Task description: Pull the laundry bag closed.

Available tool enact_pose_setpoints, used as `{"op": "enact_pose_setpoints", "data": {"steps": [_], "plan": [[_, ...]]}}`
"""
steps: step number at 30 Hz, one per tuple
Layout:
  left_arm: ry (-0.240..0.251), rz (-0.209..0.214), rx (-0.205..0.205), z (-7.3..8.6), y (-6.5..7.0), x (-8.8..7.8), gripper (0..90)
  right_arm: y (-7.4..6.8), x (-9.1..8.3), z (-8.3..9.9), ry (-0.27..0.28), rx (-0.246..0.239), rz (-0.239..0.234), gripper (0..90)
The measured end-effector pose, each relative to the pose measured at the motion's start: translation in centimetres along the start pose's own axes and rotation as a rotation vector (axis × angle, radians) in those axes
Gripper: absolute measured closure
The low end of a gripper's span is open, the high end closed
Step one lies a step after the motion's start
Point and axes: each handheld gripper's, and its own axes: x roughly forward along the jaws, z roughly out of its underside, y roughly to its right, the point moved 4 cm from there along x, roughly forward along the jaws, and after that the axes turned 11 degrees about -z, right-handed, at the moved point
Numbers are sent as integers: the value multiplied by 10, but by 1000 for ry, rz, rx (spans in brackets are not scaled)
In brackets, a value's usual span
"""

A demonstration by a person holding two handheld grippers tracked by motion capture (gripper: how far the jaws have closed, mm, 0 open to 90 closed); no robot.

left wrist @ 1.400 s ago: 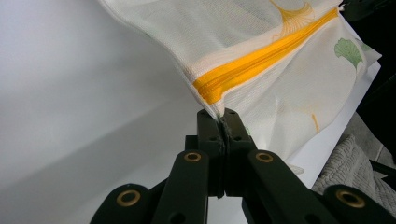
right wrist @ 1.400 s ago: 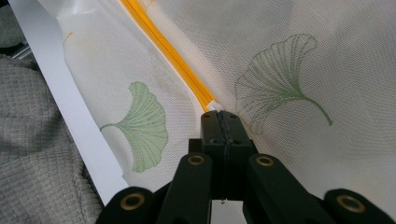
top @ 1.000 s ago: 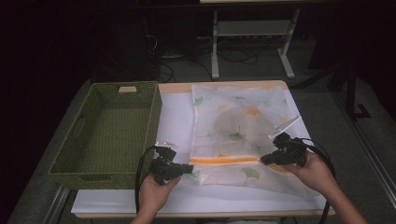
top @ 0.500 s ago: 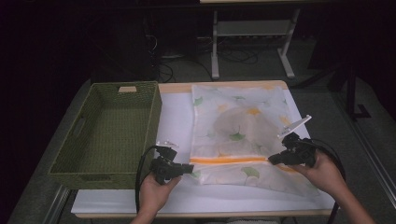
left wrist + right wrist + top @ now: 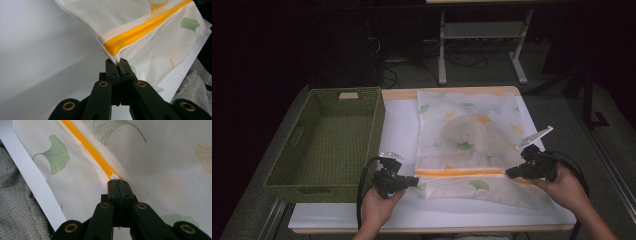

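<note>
Lying flat on the white-covered counter (image 5: 402,125), just right of the green woven basket (image 5: 329,137), a mesh laundry bag (image 5: 469,135) printed with ginkgo leaves is held at both ends of its orange zipper (image 5: 459,173). The zipper's long axis runs across the counter from one hand to the other, along the near part of the bag. The left hand-held gripper (image 5: 416,181) is clamped on the bag's corner fabric at the zipper's left end; in the left gripper view its jaws are pressed together on that edge (image 5: 117,61), with the orange band leading up and away from them. The right hand-held gripper (image 5: 509,173) is closed at the zipper's right end, and in the right gripper view a small white tab, probably the zipper pull (image 5: 114,177), is pinched between its jaws. The pull therefore sits at the right gripper, the left serving as the anchor. Any slide of the pull would have to follow the zipper line, leftward toward the anchoring hand.
</note>
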Motion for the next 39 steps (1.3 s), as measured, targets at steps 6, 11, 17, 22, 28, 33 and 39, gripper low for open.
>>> {"op": "enact_pose_setpoints", "data": {"steps": [6, 11, 17, 22, 28, 33, 39], "plan": [[-13, -10, 2, 3, -1, 2, 888, 7, -1, 12, 11, 24, 3, 898], [-13, -14, 4, 2, 0, 2, 888, 12, -4, 22, 21, 42, 10, 898], [-17, -16, 2, 3, -1, 3, 888, 16, -7, 32, 35, 62, 12, 898], [-19, -18, 6, 3, -1, 3, 888, 18, -9, 34, 41, 64, 9, 899], [-17, -25, 7, 3, -2, 2, 889, 19, -11, 36, 35, 65, 25, 898], [-22, -28, 6, 4, -2, 3, 889, 24, -16, 43, 43, 84, 36, 898], [-14, -29, 3, 4, -1, 3, 888, 33, -22, 55, 58, 116, 49, 898]]}}
